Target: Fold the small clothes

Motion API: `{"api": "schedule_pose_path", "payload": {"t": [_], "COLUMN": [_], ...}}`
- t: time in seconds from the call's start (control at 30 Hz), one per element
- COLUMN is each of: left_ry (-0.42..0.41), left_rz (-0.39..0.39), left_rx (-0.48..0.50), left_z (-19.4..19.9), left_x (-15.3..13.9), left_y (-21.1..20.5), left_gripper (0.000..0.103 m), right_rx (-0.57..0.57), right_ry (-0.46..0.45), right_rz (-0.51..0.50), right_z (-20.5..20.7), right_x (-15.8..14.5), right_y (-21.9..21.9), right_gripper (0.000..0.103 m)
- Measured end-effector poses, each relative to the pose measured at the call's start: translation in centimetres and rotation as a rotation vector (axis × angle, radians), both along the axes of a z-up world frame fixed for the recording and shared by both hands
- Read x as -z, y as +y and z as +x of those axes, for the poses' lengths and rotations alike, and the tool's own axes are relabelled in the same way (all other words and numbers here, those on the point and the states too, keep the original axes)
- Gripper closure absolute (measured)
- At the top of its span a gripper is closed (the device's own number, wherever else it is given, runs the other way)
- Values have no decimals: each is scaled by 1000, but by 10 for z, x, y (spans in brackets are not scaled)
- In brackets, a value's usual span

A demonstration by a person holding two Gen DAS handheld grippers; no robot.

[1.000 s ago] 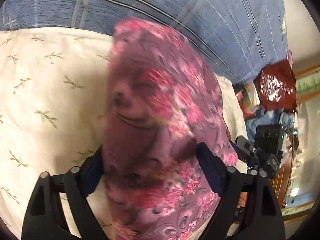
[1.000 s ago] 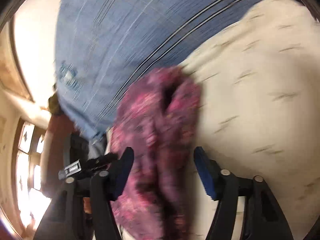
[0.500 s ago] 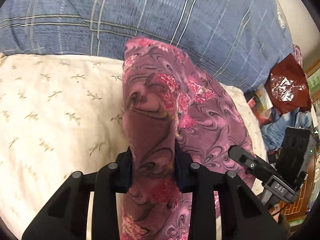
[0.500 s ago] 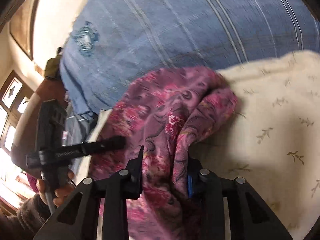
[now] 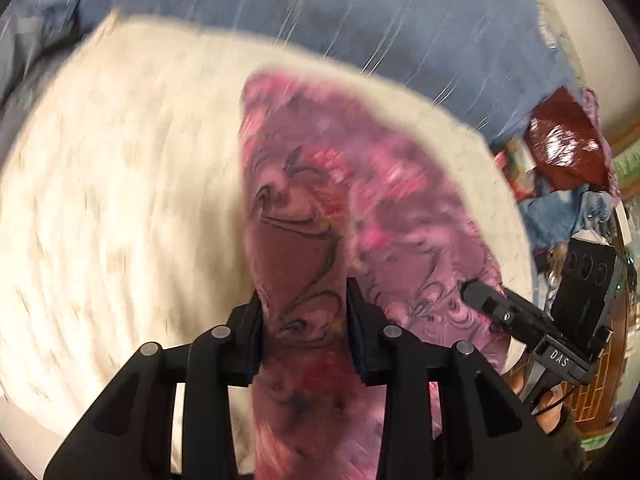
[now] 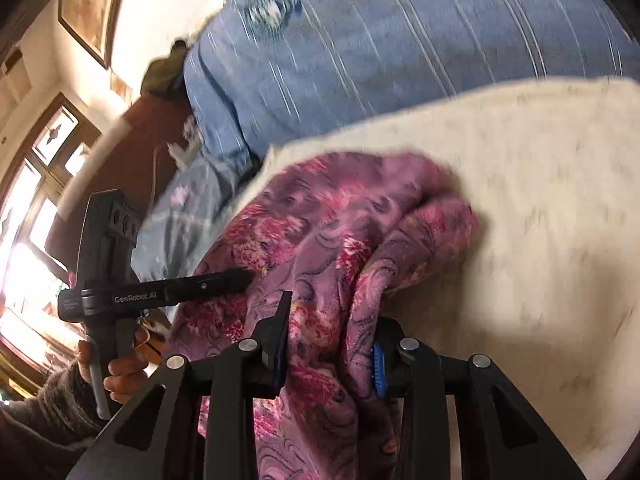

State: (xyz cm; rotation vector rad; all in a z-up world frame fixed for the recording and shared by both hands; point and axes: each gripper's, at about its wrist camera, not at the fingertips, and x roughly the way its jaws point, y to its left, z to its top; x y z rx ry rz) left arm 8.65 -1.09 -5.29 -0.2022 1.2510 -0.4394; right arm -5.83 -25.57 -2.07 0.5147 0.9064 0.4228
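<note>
Bed: a cream sheet (image 5: 120, 200) with tiny leaf prints, beside a blue striped blanket (image 6: 400, 40).
Room: a sunny window (image 6: 36, 216) with a brown wooden frame.
Left gripper (image 5: 305, 320): tilts down, opening a little, pads pressing the cloth.
Right gripper (image 6: 330, 344): opening a little too, pinching a bunched fold.
Cloth (image 5: 360, 208): soft, pink and purple with flowers, lying on the sheet.
Hand (image 6: 120, 364): wraps the left tool's handle.

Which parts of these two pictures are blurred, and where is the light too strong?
Left wrist view: the cream bedspread and blue striped quilt smear with motion; the purple floral garment stays sharper near the left gripper. Right wrist view: similar smear on the bedding; the window at the left edge is blown out white.
</note>
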Motion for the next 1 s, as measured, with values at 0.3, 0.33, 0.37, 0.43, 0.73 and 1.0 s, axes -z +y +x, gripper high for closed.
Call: {"api": "schedule_pose_path", "payload": {"t": [0.3,0.33,0.37,0.43,0.73,1.0], "left_ry": [-129,-160,-195,-226,-188,-230], "left_rz": [30,43,71,120,195,224], "left_rx": [-2,2,10,25,-7,-19], "left_z": [-16,-15,-13,-9,21,16], "left_x": [-25,-31,-37,-36,18,20], "left_y": [27,23,16,4,-6,1], "left_gripper": [50,49,48,40,19,12], "right_rx": [185,209,207,165,149,166], "right_ry": [78,26,-43,-125,-46,-55], "right_rz": [-90,-129,-161,-207,-359,-345], "right_z": [-19,-21,-21,-16,15,11], "right_x": [11,-1,-14,-29,34,39], "right_y": [-30,-29,-24,-7,17,7], "right_gripper": [45,45,45,47,22,8]}}
